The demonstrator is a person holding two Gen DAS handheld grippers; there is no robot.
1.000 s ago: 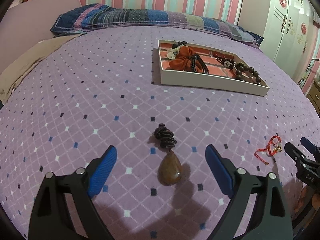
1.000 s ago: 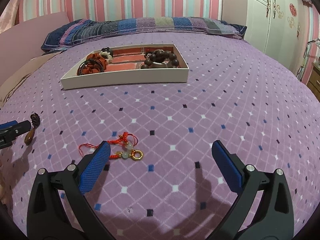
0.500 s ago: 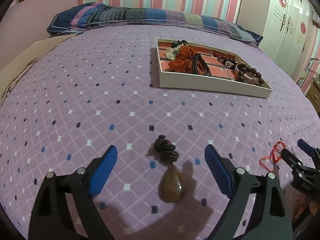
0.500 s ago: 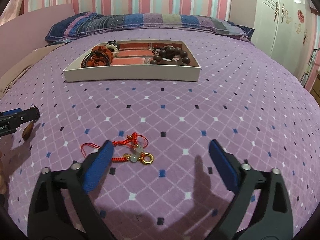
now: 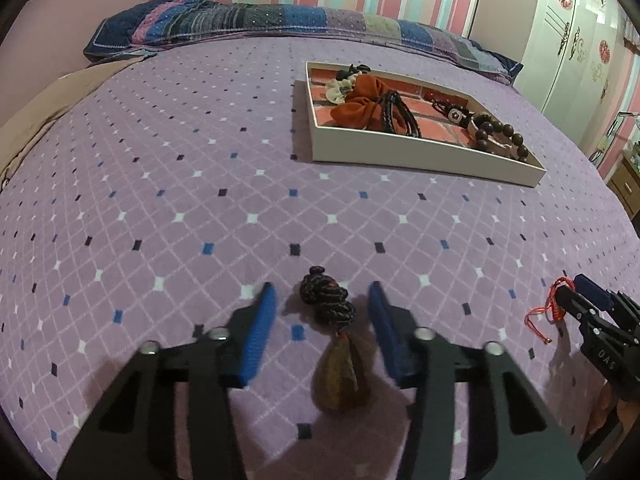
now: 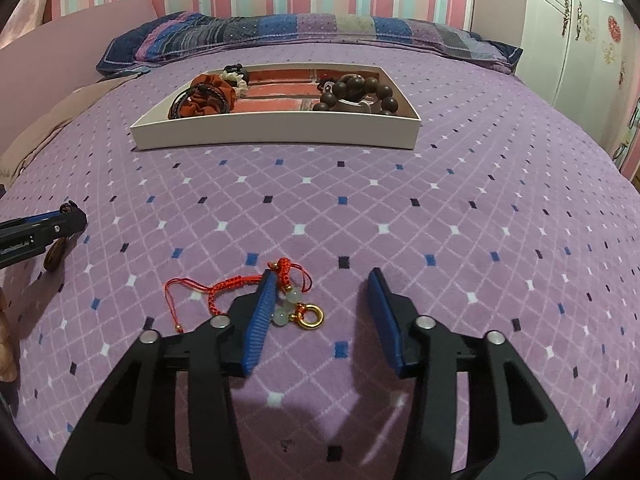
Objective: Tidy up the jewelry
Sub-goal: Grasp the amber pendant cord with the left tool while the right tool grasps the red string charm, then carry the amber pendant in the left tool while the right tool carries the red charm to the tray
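A brown teardrop pendant (image 5: 338, 376) with a knotted dark cord (image 5: 326, 300) lies on the purple bedspread. My left gripper (image 5: 322, 294) straddles it, jaws closing, with a gap left on each side of the cord. A red cord charm (image 6: 294, 300) with pale beads and a gold ring lies under my right gripper (image 6: 321, 280). Its jaws are closing too; the left pad (image 6: 260, 320) covers part of the red cord, and the right pad stands well apart. A white tray (image 5: 420, 156) holding several pieces of jewelry sits farther up the bed.
Striped pillows (image 5: 280, 20) line the head of the bed, and a white wardrobe (image 5: 568, 40) stands at the right. The tray (image 6: 276, 132) has bare red floor in its middle. Each gripper shows at the edge of the other's view. A beige cloth (image 5: 48, 108) lies at the left.
Both grippers' jaws have narrowed a lot from wide open. Both have dropped a little closer to the bedspread, the pendant and the red charm now between their pads.
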